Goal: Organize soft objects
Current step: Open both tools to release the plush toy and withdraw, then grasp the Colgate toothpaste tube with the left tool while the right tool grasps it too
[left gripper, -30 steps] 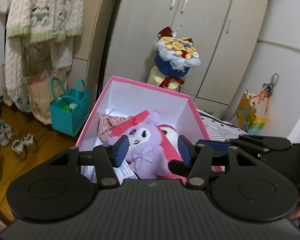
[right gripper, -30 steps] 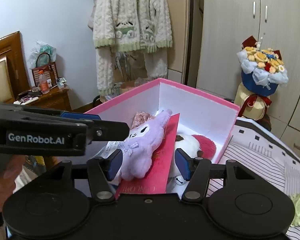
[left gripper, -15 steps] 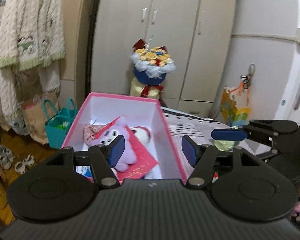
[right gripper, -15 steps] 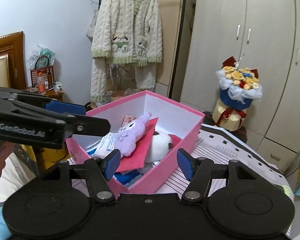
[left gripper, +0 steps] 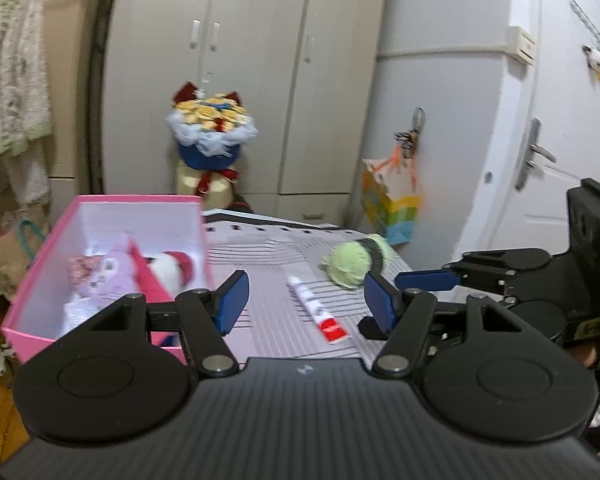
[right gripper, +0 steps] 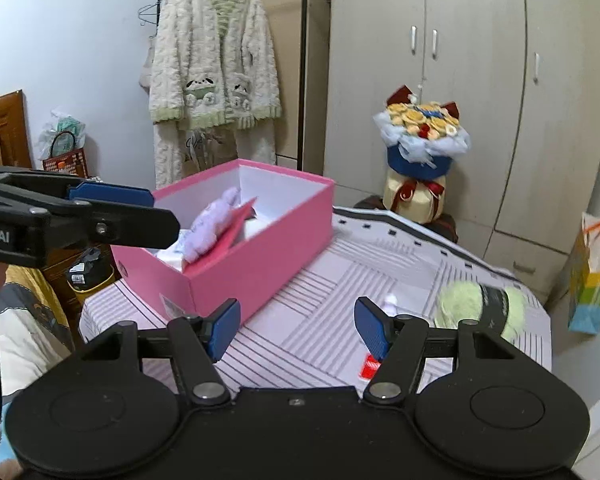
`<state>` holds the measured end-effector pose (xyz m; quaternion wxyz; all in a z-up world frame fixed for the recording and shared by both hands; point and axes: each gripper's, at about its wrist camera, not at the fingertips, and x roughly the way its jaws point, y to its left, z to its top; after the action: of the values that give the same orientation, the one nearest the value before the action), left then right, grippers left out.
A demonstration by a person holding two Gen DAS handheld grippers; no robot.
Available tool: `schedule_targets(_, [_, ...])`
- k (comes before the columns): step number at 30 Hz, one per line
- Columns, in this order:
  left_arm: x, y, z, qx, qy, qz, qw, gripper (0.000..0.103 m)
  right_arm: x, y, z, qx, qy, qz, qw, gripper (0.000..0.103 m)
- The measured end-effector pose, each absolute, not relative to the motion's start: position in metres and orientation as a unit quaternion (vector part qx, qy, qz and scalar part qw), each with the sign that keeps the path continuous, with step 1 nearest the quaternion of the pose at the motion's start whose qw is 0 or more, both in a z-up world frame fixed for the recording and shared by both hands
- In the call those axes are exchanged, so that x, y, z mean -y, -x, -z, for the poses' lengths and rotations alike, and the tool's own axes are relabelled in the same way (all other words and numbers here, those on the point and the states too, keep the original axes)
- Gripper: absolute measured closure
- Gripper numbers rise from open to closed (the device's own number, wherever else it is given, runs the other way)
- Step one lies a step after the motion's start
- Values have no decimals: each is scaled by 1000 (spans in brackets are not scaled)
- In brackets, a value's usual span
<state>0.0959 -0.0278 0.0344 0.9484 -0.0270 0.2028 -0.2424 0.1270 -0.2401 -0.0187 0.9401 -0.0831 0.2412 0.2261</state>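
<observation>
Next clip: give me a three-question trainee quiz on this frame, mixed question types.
1. True or false: the purple plush toy lies inside the pink cardboard box.
2. Which soft item lies on the striped bedsheet outside the box? A) green yarn ball B) white sock C) grey pillow
3. Fill in: the left gripper and right gripper both hold ____.

Key: 1 true; 2 A; 3 nothing, both open.

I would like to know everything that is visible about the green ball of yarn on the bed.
The green ball of yarn is a pale green, fuzzy skein with a dark paper band around its middle. It lies on its side on the striped bed cover, near the far right corner, apart from the pink box. A small white tube with a red end lies close beside it. Nothing grips it; whether the tube touches it cannot be told.
</observation>
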Motion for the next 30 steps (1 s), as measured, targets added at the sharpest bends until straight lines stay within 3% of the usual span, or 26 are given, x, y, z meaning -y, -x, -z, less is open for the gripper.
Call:
schedule_targets(15, [90,-153,17,-265,65,279,921,42,279,-163,83,-243,91,-210,943,35])
schedule_targets(22, [100,-189,51,-296,116,268,909,44,292,-213,102,-309,7,-208,928,35])
schedule_targets(30, [118,-243,78,-343,144,243,896,52,281,-246,130,-331,16,-181,926,36])
